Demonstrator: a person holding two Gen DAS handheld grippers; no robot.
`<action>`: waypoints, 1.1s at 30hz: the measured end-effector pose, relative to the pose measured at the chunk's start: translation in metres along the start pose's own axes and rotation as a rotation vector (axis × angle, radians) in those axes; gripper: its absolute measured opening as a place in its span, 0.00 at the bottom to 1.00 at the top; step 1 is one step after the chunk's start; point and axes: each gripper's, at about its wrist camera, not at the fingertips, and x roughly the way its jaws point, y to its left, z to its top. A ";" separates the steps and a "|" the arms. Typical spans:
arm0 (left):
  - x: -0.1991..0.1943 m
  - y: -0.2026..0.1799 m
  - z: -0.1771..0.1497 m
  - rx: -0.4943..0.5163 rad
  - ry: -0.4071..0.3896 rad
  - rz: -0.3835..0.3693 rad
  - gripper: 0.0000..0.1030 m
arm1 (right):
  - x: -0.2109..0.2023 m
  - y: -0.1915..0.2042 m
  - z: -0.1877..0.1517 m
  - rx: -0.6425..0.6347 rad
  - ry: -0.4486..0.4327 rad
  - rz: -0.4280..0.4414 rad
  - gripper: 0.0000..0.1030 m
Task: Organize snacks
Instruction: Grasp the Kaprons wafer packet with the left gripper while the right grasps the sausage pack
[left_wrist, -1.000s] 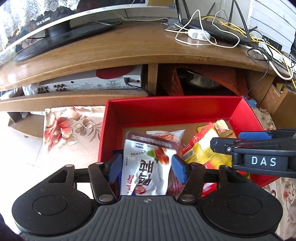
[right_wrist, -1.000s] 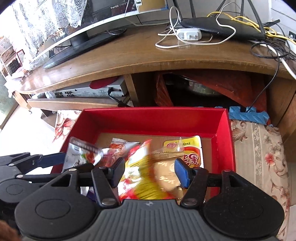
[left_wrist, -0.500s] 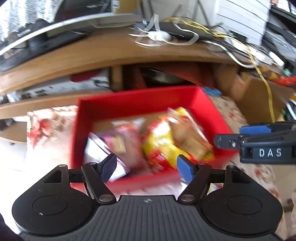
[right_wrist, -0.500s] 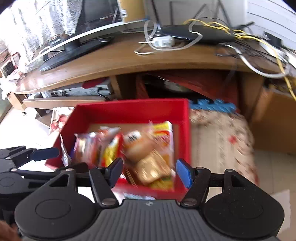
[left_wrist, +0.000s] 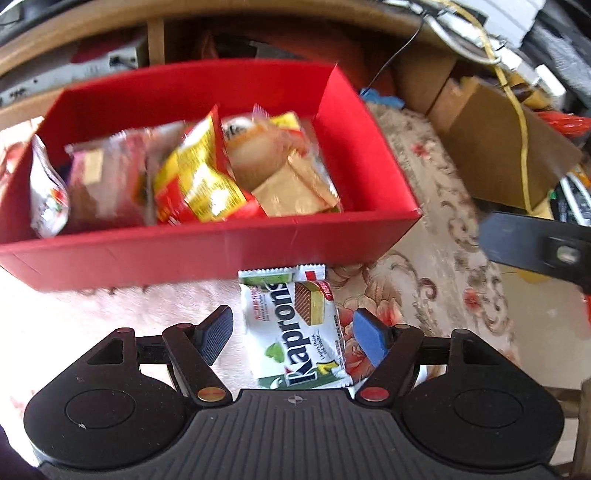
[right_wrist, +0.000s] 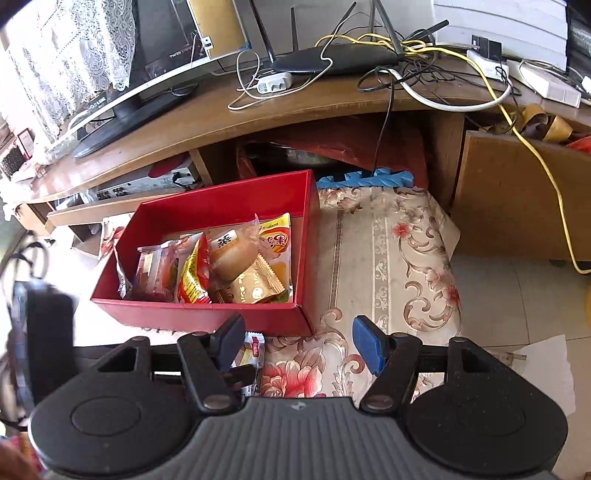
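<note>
A red box (left_wrist: 207, 254) (right_wrist: 207, 319) on a floral cloth holds several snack packets, among them a yellow-red packet (left_wrist: 201, 181) and a gold packet (right_wrist: 255, 288). A white and green Kaprons wafer packet (left_wrist: 295, 328) lies on the cloth in front of the box, between the fingers of my open left gripper (left_wrist: 291, 334), untouched. Its edge shows in the right wrist view (right_wrist: 253, 354). My right gripper (right_wrist: 299, 345) is open and empty, above the cloth at the box's front right corner.
A wooden TV stand (right_wrist: 258, 110) with a television, router and tangled cables stands behind the box. A wooden cabinet (right_wrist: 517, 195) is at the right. The floral cloth (right_wrist: 388, 266) stretches right of the box, with tiled floor beyond.
Both grippers have let go of their packets into the box and pulled back. The left gripper now hangs over the Kaprons packet in front of the box.
</note>
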 end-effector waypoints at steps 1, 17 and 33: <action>0.004 -0.002 0.000 -0.002 0.006 0.010 0.72 | 0.000 0.000 -0.001 -0.002 0.002 0.004 0.62; -0.045 0.047 -0.043 0.077 0.024 0.052 0.63 | 0.035 0.012 -0.055 -0.060 0.207 -0.016 0.62; -0.061 0.060 -0.053 0.054 0.024 -0.065 0.64 | 0.071 0.032 -0.072 -0.099 0.338 0.030 0.85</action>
